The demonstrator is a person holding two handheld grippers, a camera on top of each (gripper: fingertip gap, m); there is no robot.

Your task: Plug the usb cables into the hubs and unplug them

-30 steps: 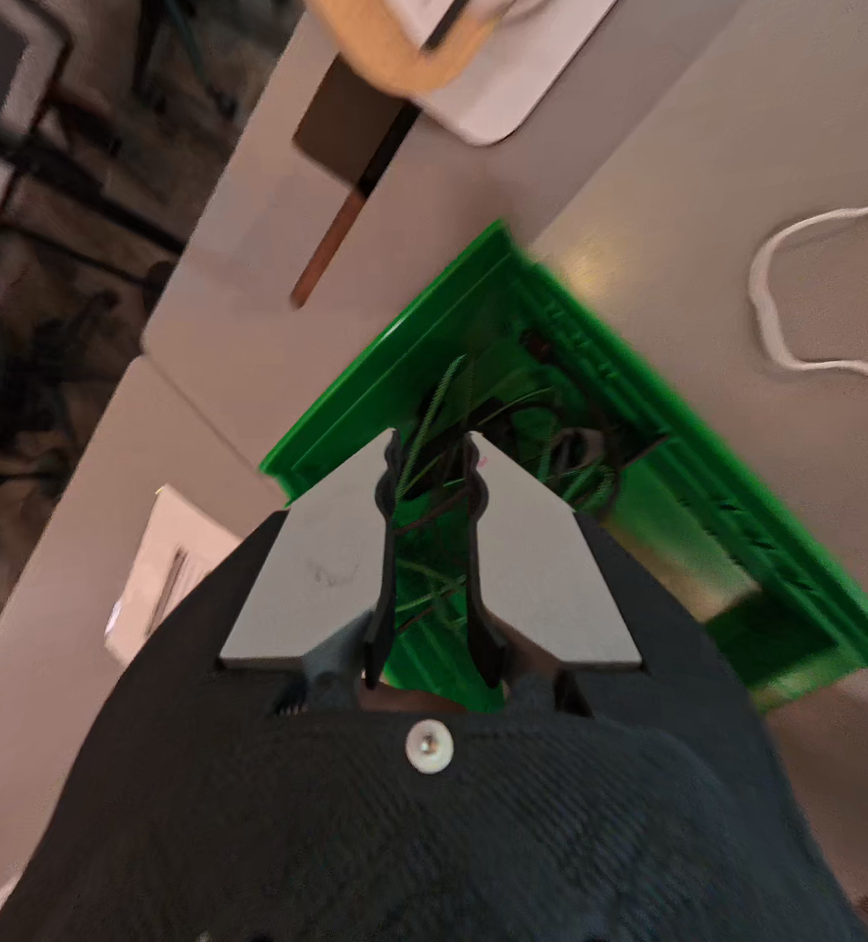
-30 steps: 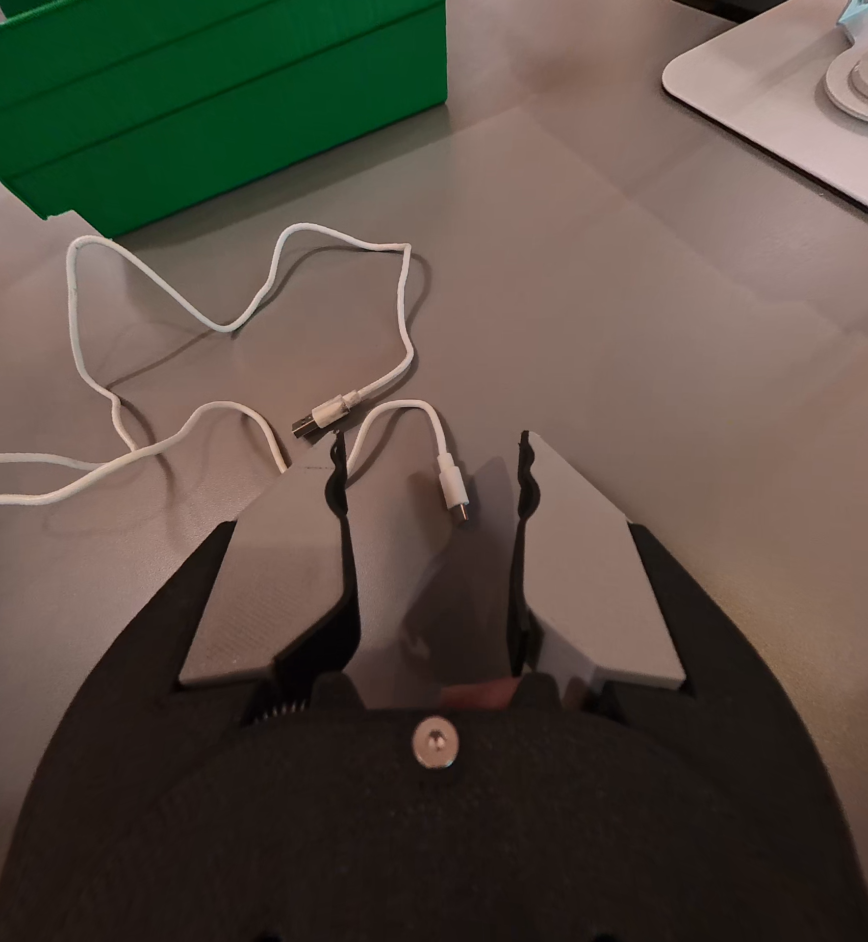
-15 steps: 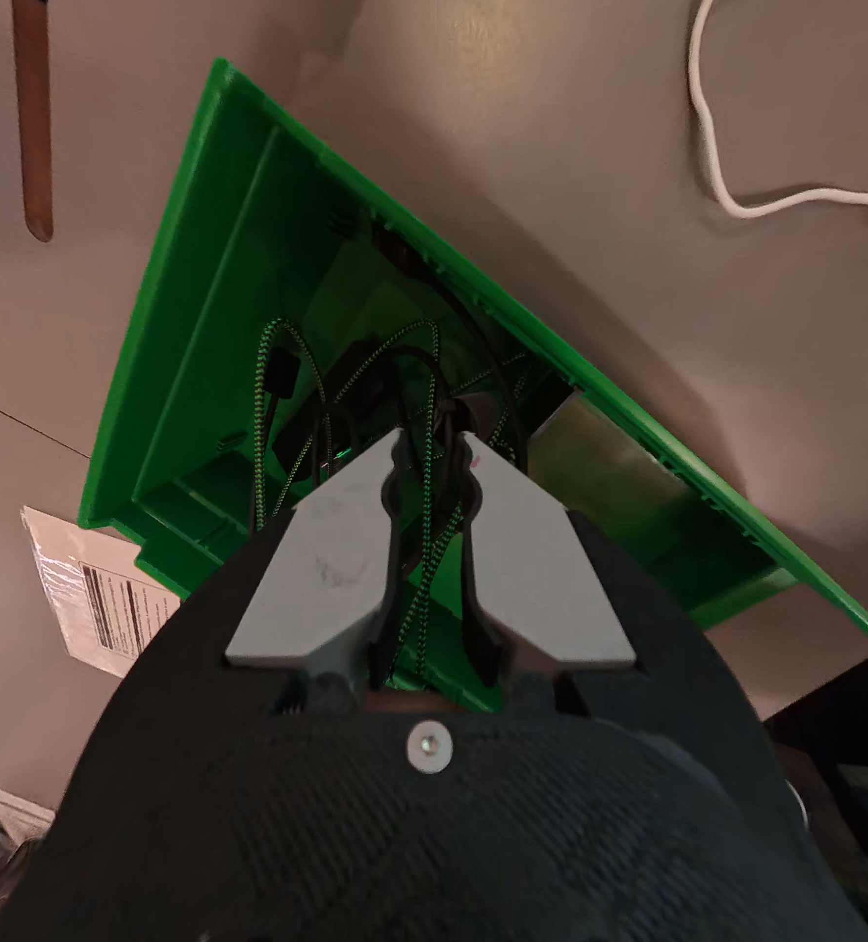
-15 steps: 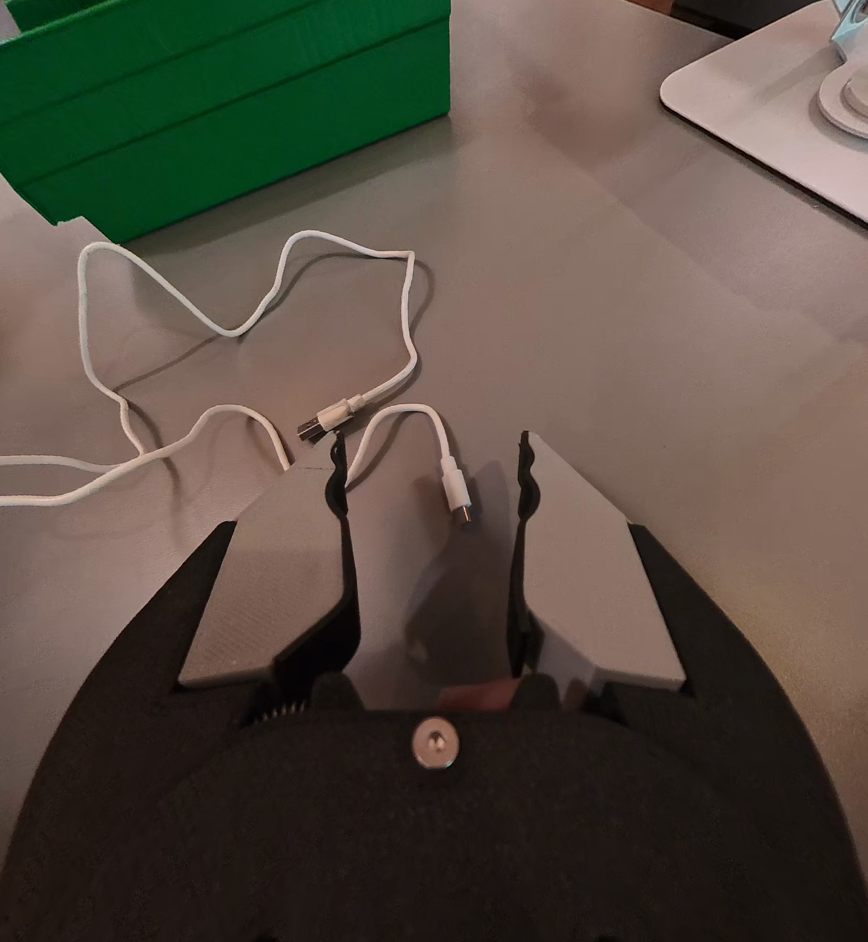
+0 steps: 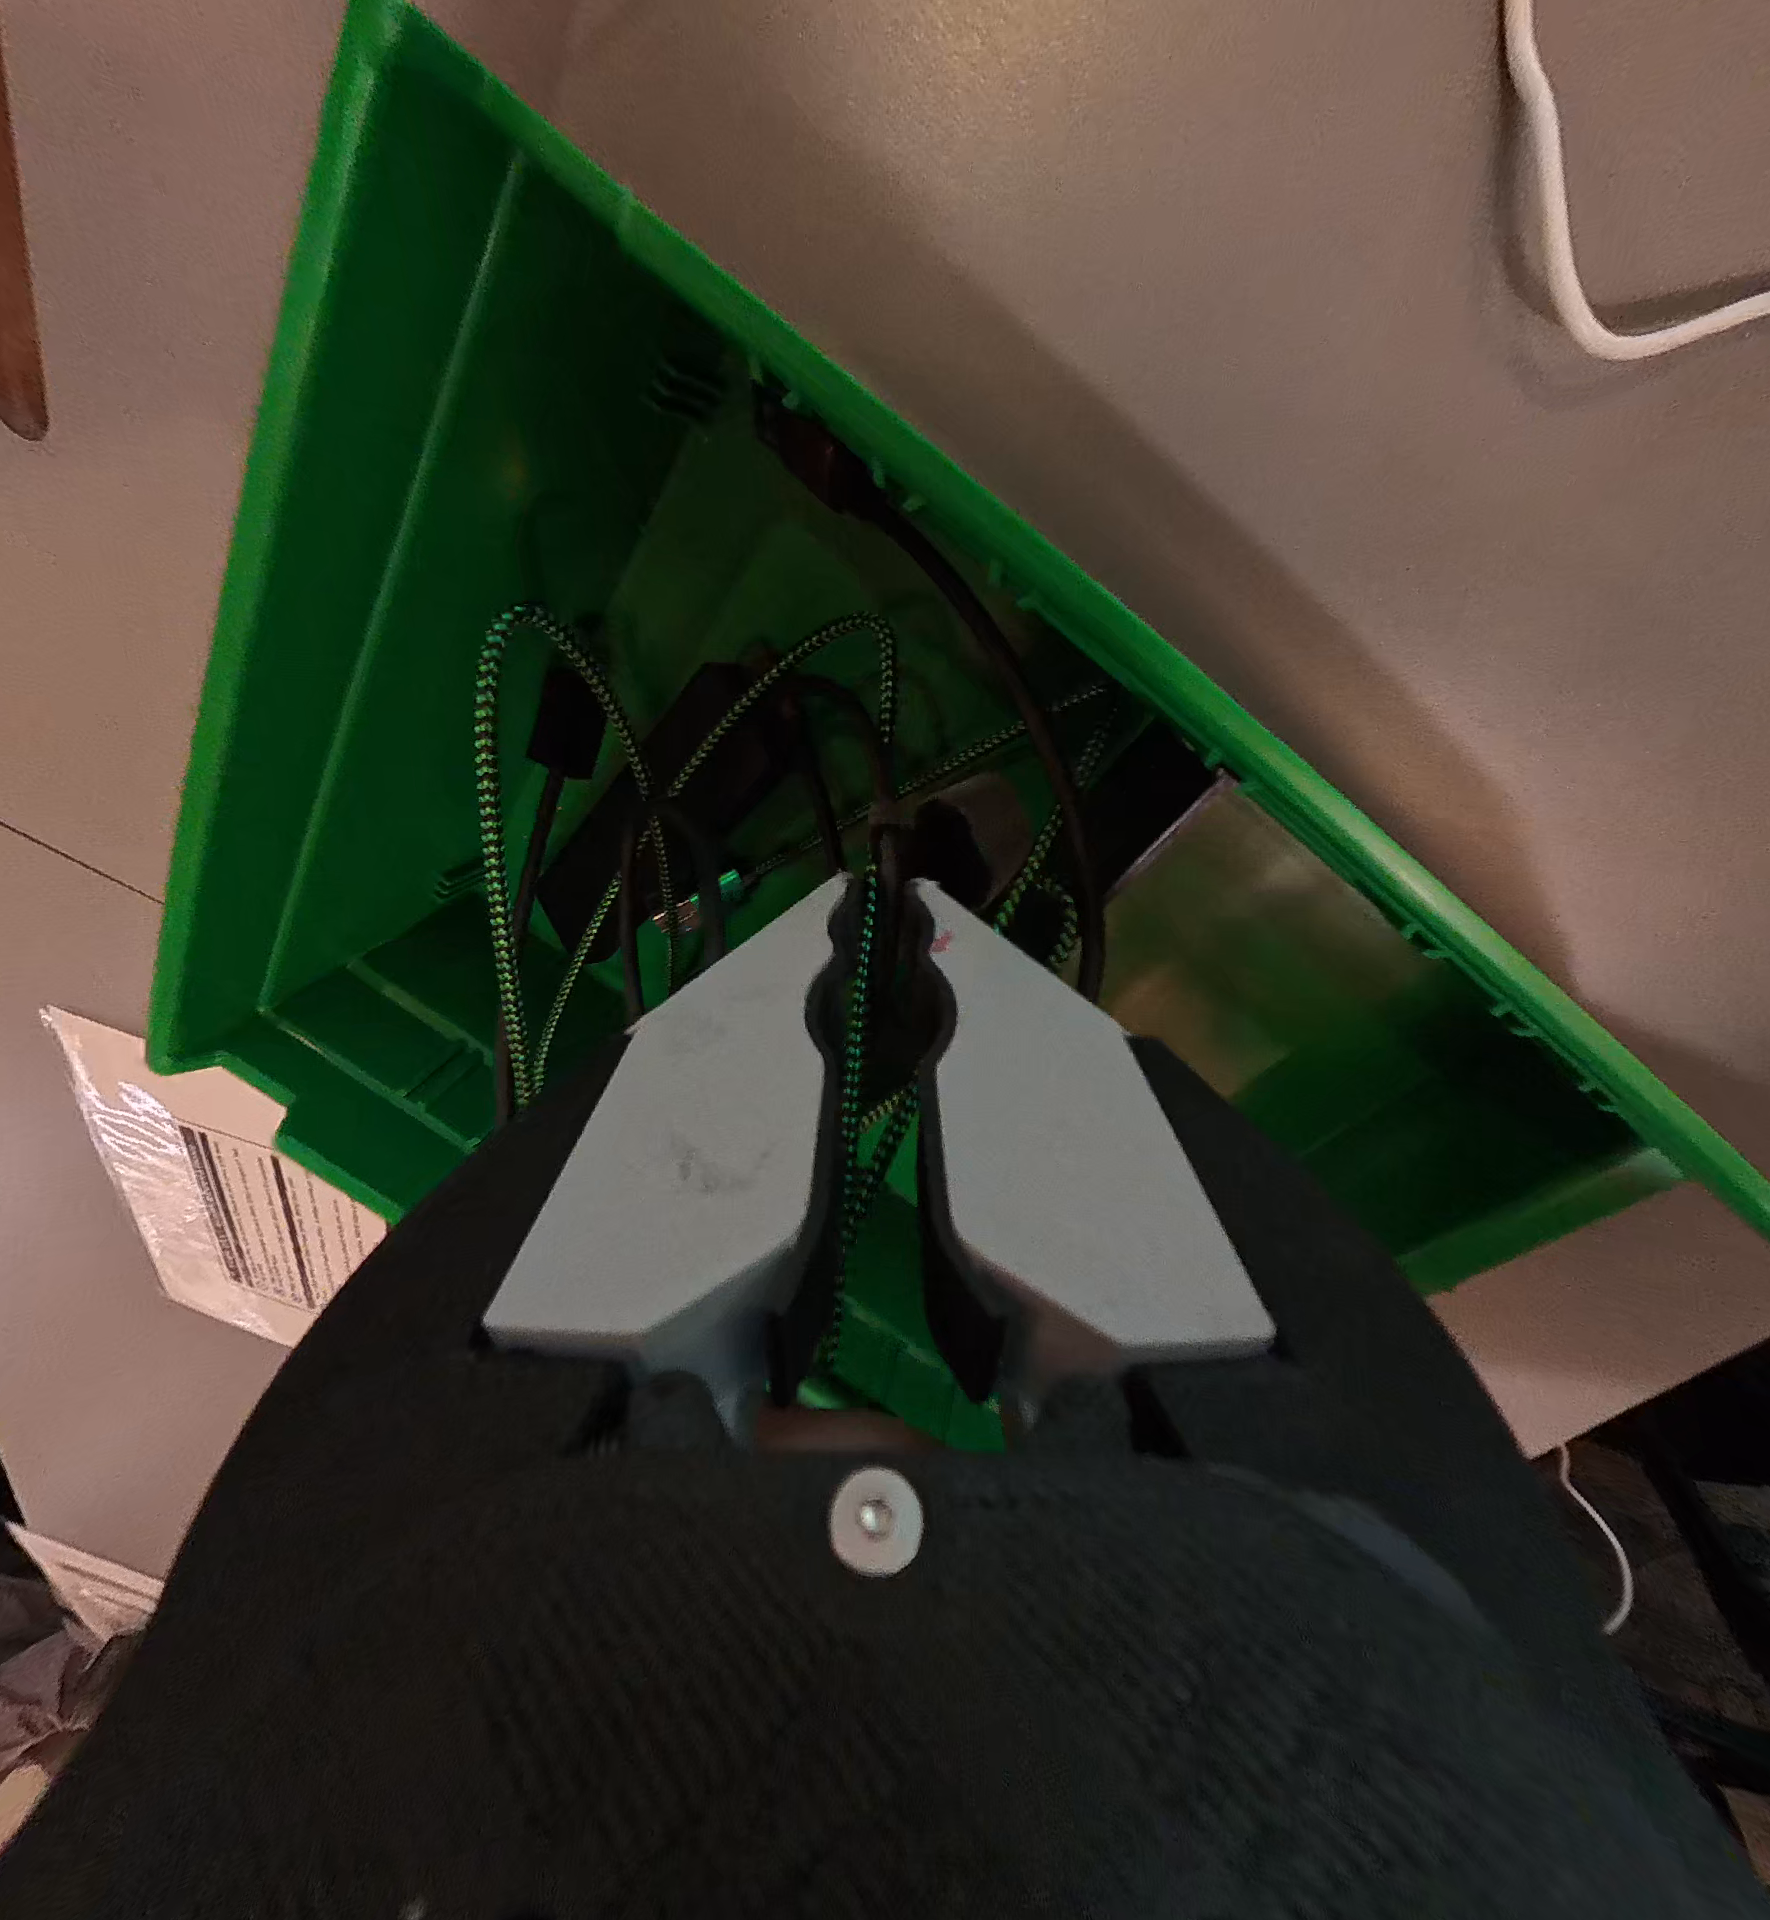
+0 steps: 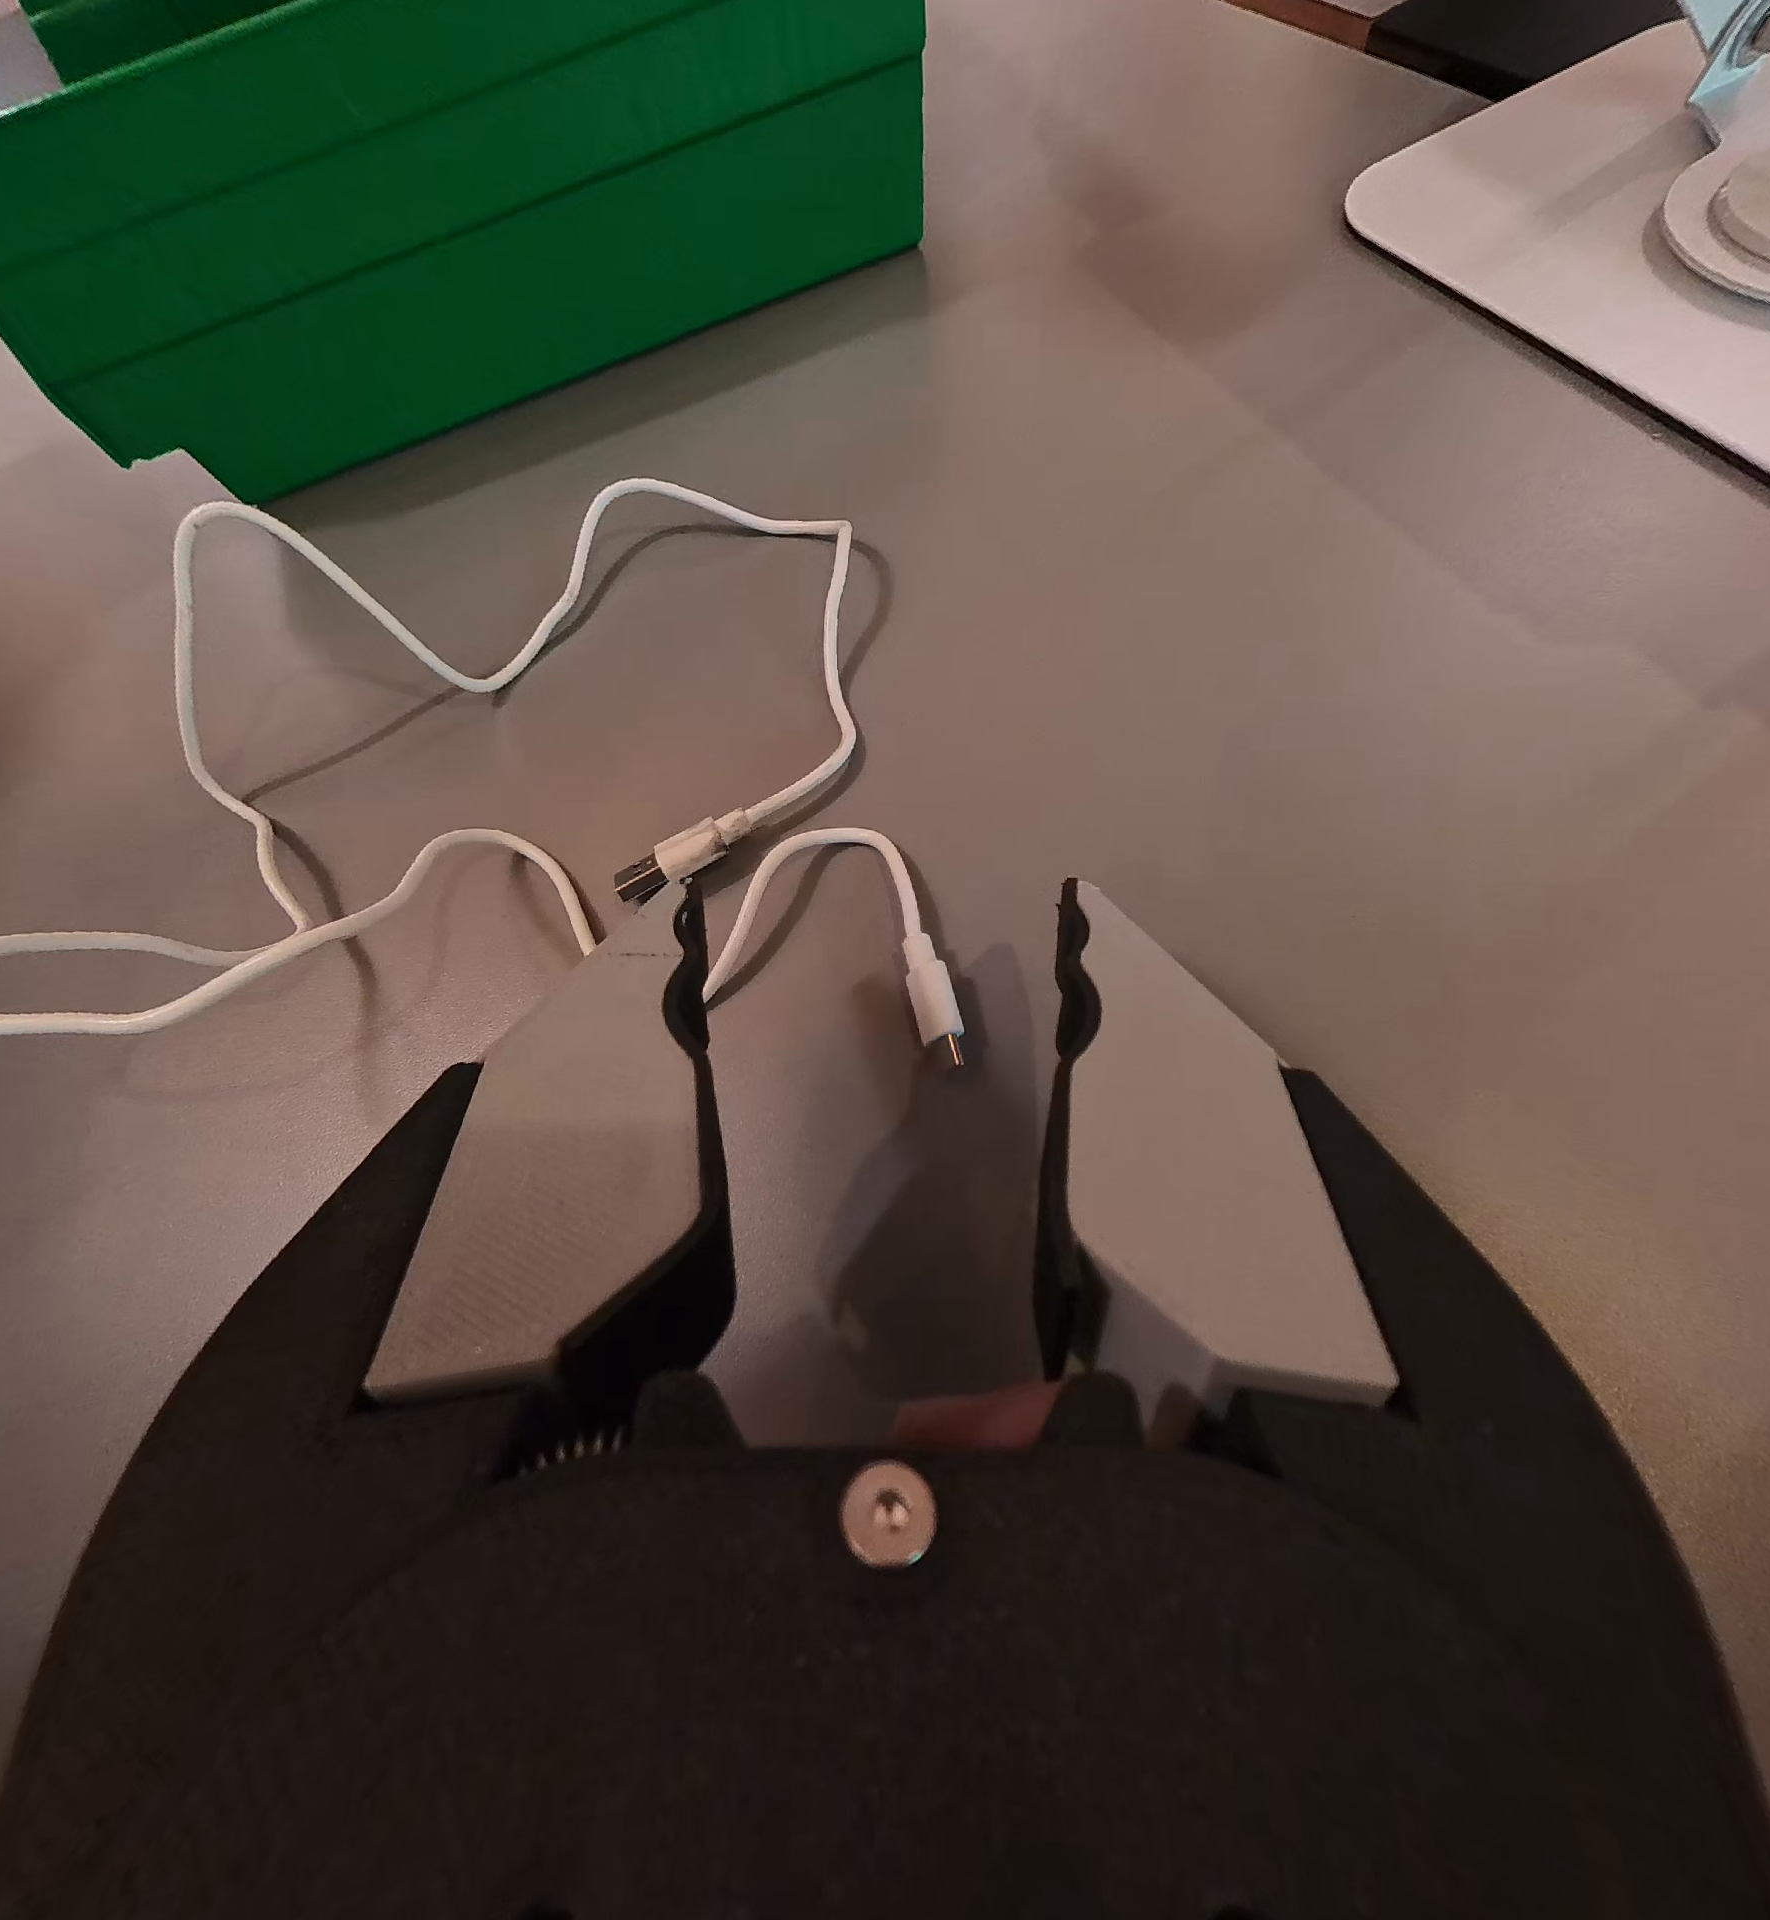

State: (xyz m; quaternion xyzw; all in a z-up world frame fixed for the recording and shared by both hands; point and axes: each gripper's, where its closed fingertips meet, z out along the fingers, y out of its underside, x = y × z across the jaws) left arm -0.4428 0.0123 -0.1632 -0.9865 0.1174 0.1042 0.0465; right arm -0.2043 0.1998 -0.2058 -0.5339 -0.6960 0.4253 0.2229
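Note:
A green bin (image 5: 393, 520) holds a tangle of green-and-black braided cables (image 5: 491, 831), black cables and a black hub-like block (image 5: 694, 748). My left gripper (image 5: 886, 888) reaches into the bin. Its jaws are closed to a narrow gap on a braided cable (image 5: 845, 1143), with a black cable beside it at the tips. My right gripper (image 6: 876, 904) is open and empty, low over the grey table. A white cable (image 6: 829, 675) lies in front of it. The cable's small plug (image 6: 938, 997) lies between the fingers and its USB-A plug (image 6: 668, 868) lies just past the left fingertip.
The bin's outer wall (image 6: 445, 229) stands at the back left in the right wrist view. A white base plate with a round mount (image 6: 1587, 260) sits at the back right. A metallic box (image 5: 1255, 935) lies in the bin. A bagged paper label (image 5: 226, 1216) lies by the bin's corner. The grippers' ends are close to 30 cm from one another.
My left gripper has swung over the bin, moved down into the cables and narrowed its jaws around them. My right gripper has backed off slightly and stays open.

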